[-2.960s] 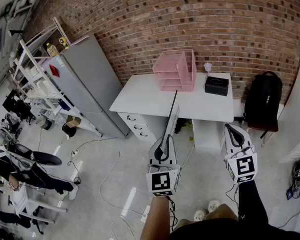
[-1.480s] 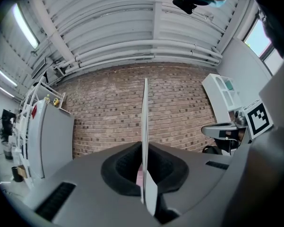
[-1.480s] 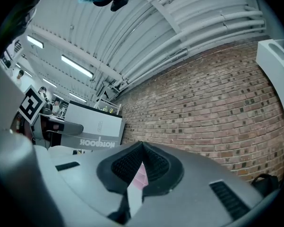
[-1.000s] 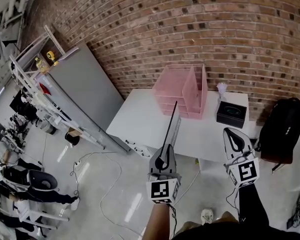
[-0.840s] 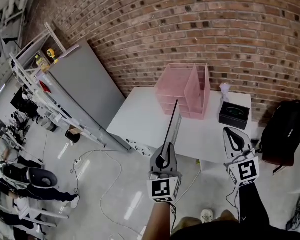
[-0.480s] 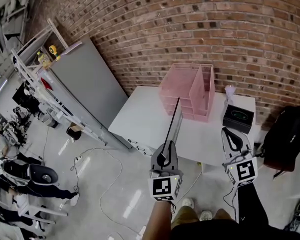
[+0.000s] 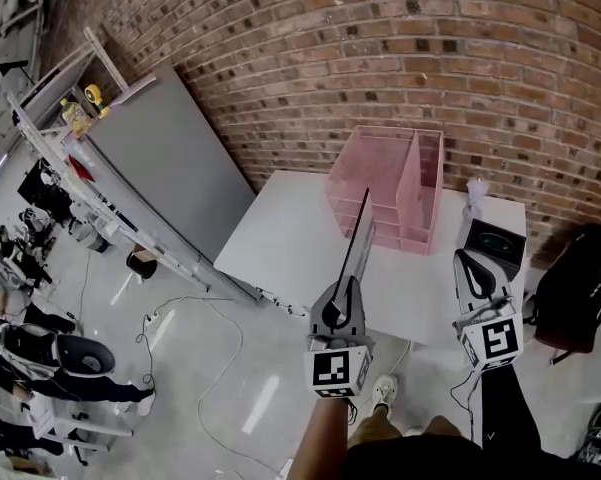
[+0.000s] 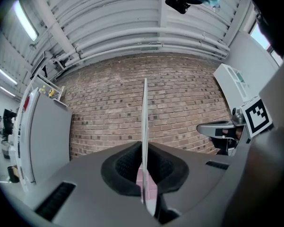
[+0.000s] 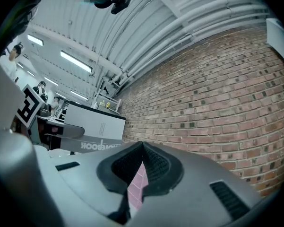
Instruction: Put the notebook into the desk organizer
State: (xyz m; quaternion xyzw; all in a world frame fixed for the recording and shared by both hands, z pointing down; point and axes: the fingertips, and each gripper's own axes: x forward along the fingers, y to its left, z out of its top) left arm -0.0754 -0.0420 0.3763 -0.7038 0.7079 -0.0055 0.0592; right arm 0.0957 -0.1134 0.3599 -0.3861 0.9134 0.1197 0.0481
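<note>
The task is at the carrying stage: the notebook is picked up, but it is not in the organizer yet.

The left gripper (image 7: 344,288) has its 2 jaws clamped tight on the notebook (image 7: 358,233). It grips the near bottom edge, so the notebook stands upright and edge-on, rising as a thin blade toward the far side. The left gripper view shows the same thing, with the cover pinched flat between the 2 pads.

The right gripper (image 7: 467,260) is just to the right at about the same height. Its jaws are closed together on nothing; only a sliver of pink shows through the gap behind the tips.

The pink desk organizer (image 7: 385,173) stands at the far edge of the white desk (image 7: 280,243), against the brick wall (image 7: 310,58). It has stacked trays on its left part and an upright slot on its right. The notebook's top edge overlaps it in the head view but looks short of it, held in the air above the near part of the desk.

Left to do, as I judge it:
- bring the notebook up to the organizer
- line it up with 1 compartment
- slide it in
- open the jaws
</note>
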